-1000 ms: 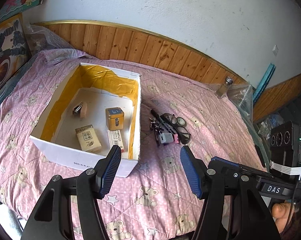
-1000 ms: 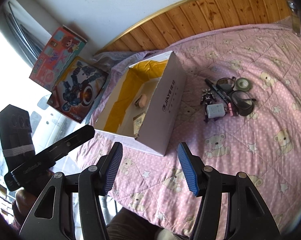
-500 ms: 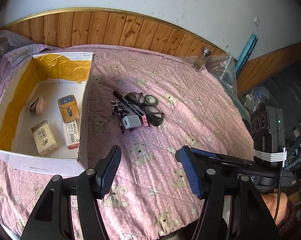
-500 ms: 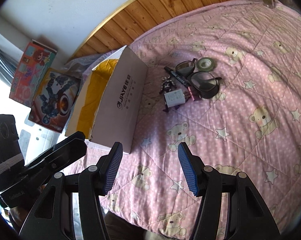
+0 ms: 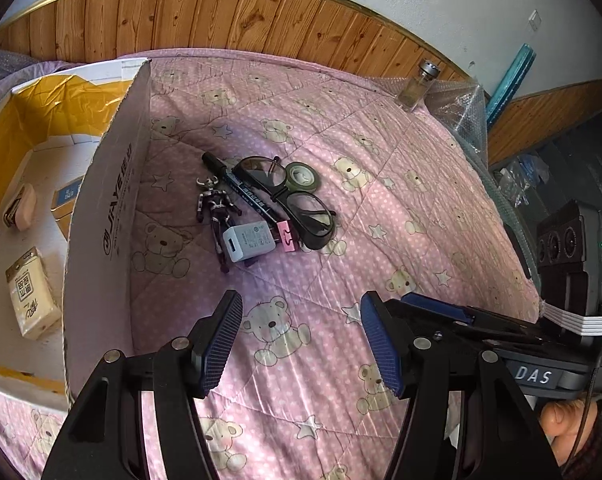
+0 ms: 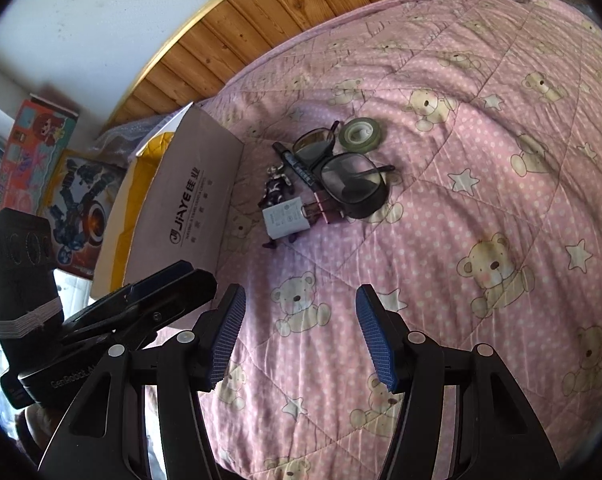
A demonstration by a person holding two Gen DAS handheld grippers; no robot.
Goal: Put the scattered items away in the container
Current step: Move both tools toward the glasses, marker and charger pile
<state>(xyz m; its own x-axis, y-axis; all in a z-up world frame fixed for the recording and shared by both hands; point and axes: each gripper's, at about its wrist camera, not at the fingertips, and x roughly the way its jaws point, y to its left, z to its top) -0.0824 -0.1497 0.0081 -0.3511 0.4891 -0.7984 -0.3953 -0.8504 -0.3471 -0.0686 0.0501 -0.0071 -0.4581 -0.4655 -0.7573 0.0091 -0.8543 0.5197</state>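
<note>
White cardboard box (image 5: pixel 101 208), yellow-lined inside, sits on the pink quilt (image 5: pixel 381 220). Just beside its wall lie a toy figure (image 5: pixel 217 208), white charger (image 5: pixel 248 241), marker (image 5: pixel 237 186), glasses (image 5: pixel 301 204) and tape roll (image 5: pixel 303 176). Left gripper (image 5: pixel 301 340) and right gripper (image 6: pixel 301 336) hover near, jaws spread, empty.

This is a bedroom in a home. A bed (image 5: pixel 401 208) is covered with a pink quilt printed with teddy bears and stars, set against wood panelling (image 5: pixel 221 16) under a white plastered wall. Boxed children's toys (image 6: pixel 41 148) lean by the bedside, next to a bright window.
</note>
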